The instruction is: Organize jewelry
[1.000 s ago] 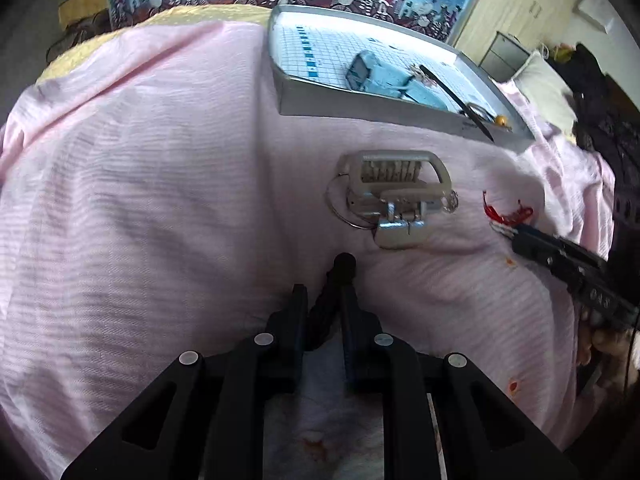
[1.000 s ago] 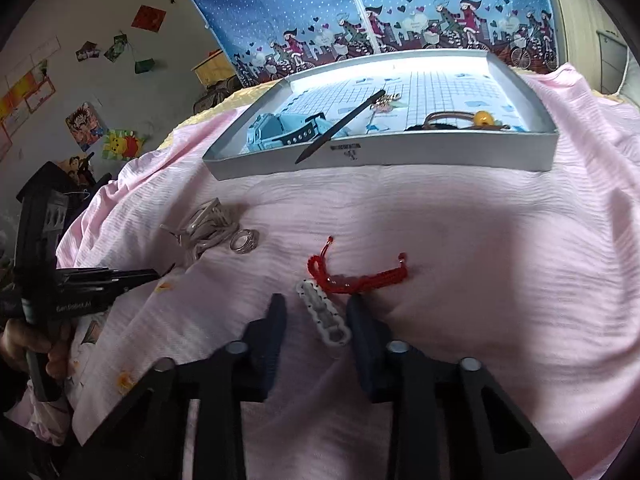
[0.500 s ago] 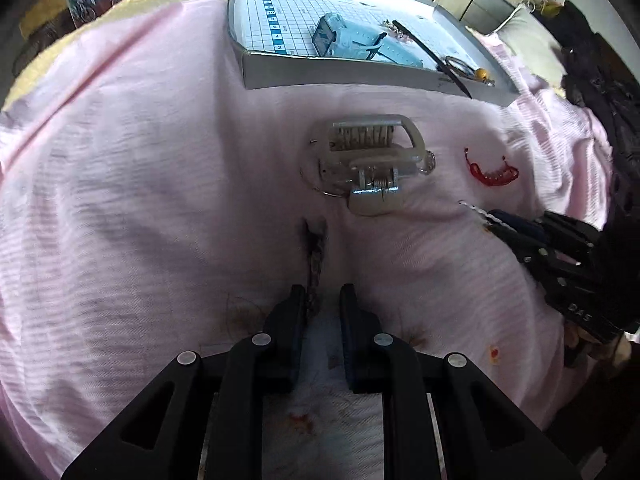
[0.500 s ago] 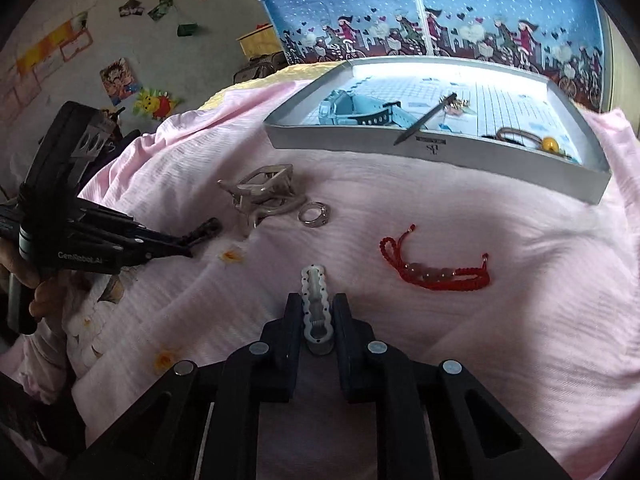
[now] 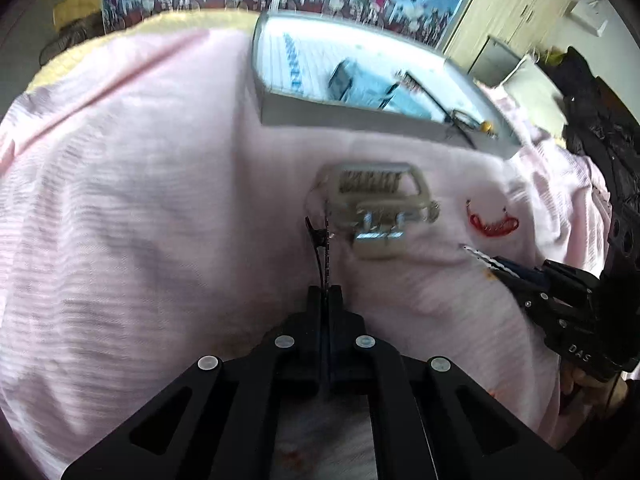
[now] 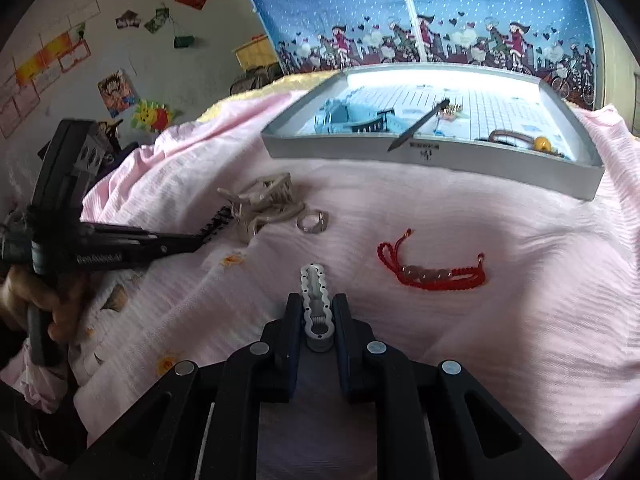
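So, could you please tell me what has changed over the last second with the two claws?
The right claw, open a second ago, has shut on the white wavy clip and lifted it. The left claw has tightened on the thin black clip and raised it toward the beige claw clip. The red bracelet, ring and tray stayed put.

Both grippers matte black plastic. Left gripper: narrow flat fingers, angular cut-out arms, four round silver screw heads across. Right gripper: same build, blue-tinged finger pads. White lettering on each body side; "DAS" readable on right one.
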